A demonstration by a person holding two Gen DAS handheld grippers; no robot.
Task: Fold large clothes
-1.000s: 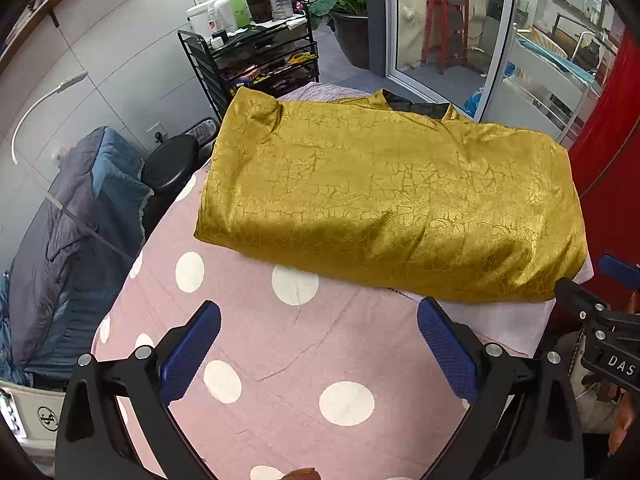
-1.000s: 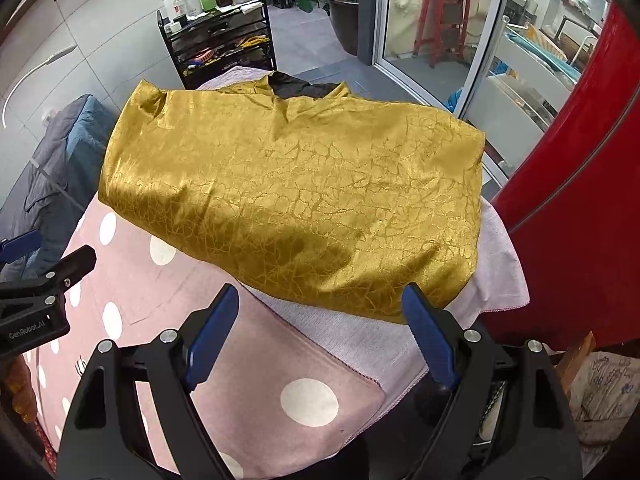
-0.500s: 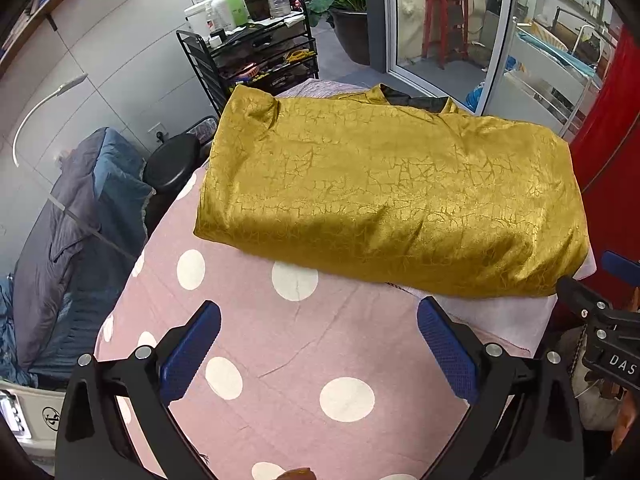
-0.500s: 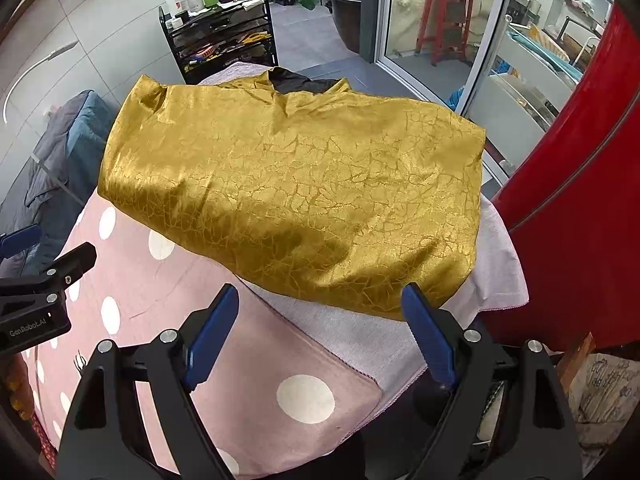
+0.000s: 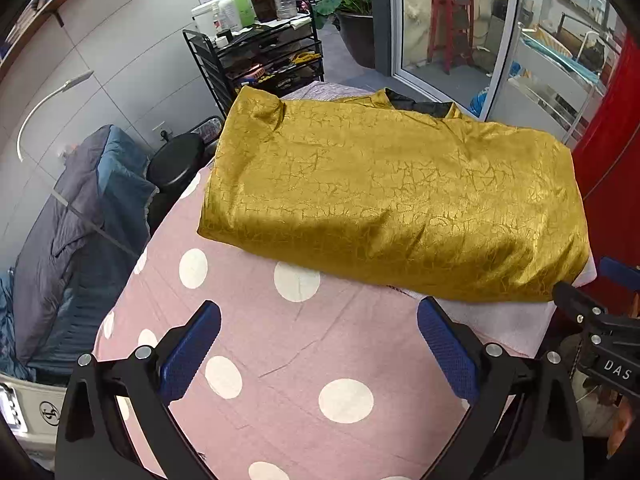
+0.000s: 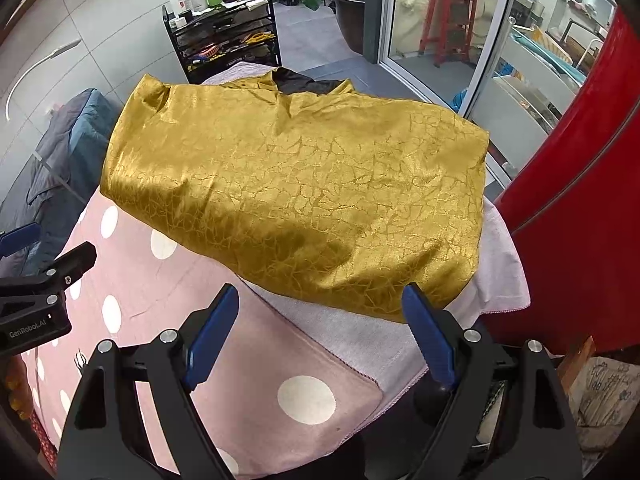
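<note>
The gold garment lies ahead of both grippers, its long side running left to right. The right gripper is nearer it than the left gripper. Both have wide fingers holding nothing.

Black-framed left claw and right claw, blue textured pads, silver screws

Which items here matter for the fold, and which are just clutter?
Job:
- gold garment, folded on the table
- pink polka-dot cover under it
- left tool, open, empty
- right tool, open, empty

Lying about:
- black cart with bottles
- potted plant
- red ladder
- blue-grey bedding
</note>
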